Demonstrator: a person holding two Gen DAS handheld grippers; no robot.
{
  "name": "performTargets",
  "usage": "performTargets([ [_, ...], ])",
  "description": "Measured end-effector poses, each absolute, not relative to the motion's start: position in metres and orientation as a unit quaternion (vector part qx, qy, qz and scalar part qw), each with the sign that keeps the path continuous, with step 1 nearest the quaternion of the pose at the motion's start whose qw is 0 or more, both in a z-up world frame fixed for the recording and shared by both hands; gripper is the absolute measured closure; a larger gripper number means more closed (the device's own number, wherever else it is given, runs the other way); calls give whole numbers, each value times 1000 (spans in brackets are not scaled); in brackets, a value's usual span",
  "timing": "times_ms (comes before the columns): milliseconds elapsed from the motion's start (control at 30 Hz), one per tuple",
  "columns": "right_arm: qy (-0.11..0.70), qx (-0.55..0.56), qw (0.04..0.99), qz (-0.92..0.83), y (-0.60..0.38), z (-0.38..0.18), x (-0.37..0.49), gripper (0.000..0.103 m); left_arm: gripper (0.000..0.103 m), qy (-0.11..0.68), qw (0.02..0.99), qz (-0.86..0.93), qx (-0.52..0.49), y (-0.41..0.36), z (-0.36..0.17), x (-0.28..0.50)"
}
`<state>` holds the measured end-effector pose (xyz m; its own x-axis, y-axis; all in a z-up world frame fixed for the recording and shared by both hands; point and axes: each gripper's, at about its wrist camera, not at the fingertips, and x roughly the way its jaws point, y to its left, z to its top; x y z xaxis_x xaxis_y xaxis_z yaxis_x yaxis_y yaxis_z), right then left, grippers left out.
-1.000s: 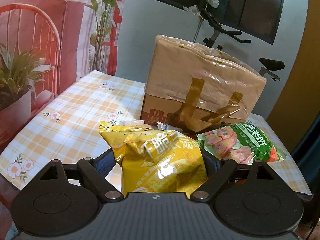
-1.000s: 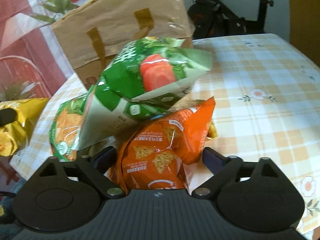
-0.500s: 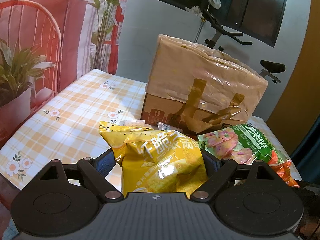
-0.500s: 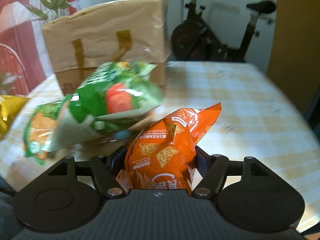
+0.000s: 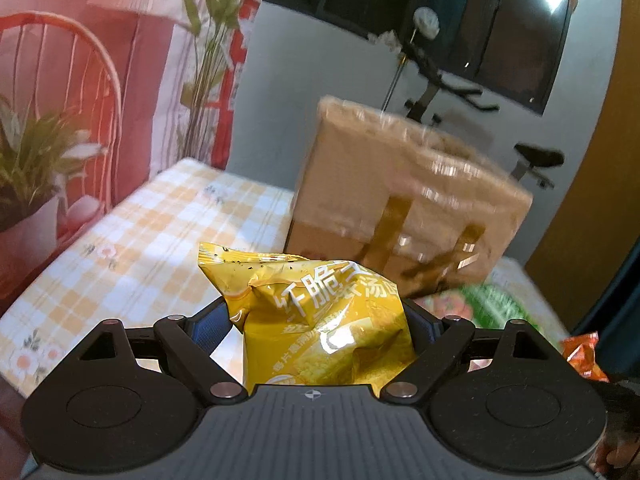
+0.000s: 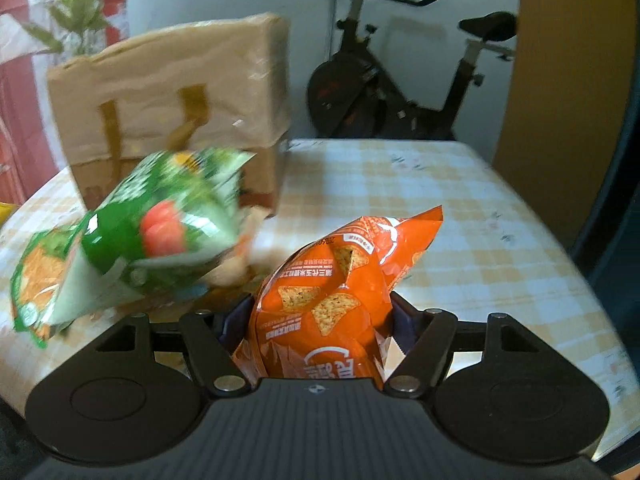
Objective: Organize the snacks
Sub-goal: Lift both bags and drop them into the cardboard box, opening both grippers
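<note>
Orange snack bag [image 6: 332, 304], lifted clear of green bags [image 6: 160, 232], still gripped.

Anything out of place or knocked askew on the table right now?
Yes: the green snack bag sits tilted, propped on another green bag rather than lying flat. Small items beneath it are too blurred to identify. Nothing looks spilled.

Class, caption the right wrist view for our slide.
Right gripper holds an orange chip bag above the checked table.

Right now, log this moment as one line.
left gripper: shut on yellow bag | right gripper: shut on orange bag | green bags, brown tote: on table
</note>
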<state>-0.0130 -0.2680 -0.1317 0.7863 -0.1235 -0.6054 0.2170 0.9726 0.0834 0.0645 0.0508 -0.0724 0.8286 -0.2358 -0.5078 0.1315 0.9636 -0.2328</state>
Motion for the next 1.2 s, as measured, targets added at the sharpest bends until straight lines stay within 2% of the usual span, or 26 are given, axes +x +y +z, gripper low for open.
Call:
performTargets([
  [167,279,92,949,-116,-295,-109,-13,31,13,218,969,-98,-66,50,-48,76],
  [433,177,40,974,-139,-300,-52,-5,31,13,144,984,-98,-30,37,-12,103],
  [800,52,-1,997,-56,-279,-5,53,31,13,78,989,-120,40,-3,12,148],
  [1033,28,-25,999,-6,-256,16,117,31,13,56,988,-124,76,-30,22,189],
  [1200,57,-39,997,29,-242,21,162,31,13,80,984,-131,92,-53,17,224],
])
